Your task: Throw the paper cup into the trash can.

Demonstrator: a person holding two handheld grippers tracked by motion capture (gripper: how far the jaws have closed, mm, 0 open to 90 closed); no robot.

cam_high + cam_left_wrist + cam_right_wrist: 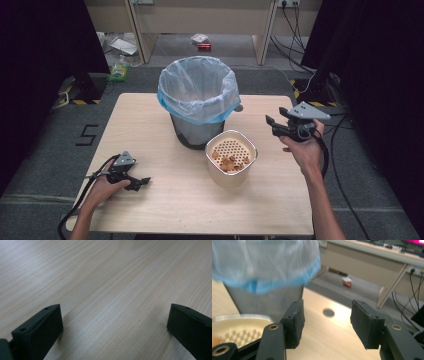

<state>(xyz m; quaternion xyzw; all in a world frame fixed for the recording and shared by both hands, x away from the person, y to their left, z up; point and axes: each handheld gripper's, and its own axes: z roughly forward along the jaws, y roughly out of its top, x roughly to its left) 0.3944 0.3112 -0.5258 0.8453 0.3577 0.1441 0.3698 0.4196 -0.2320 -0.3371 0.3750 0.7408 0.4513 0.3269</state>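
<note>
A black mesh bin (196, 131) lined with a white and blue bag (197, 95) stands at the middle of the wooden table (150, 125). In front of it, to the right, sits a cream round container (225, 177) with a perforated insert holding several orange-brown bits (230, 162). My left gripper (142, 182) rests low at the table's front left, open over bare wood (112, 277). My right gripper (271, 125) hovers right of the bin, open and holding nothing (327, 325). In the right gripper view the bag (262, 262) and the container rim (239, 317) lie to the left.
A dark round spot (328, 312) marks the table beside the bin. Behind the table are desk legs, a red item (203, 46) on the floor, a green item (118, 72) and cables (295, 30). Black curtains flank both sides.
</note>
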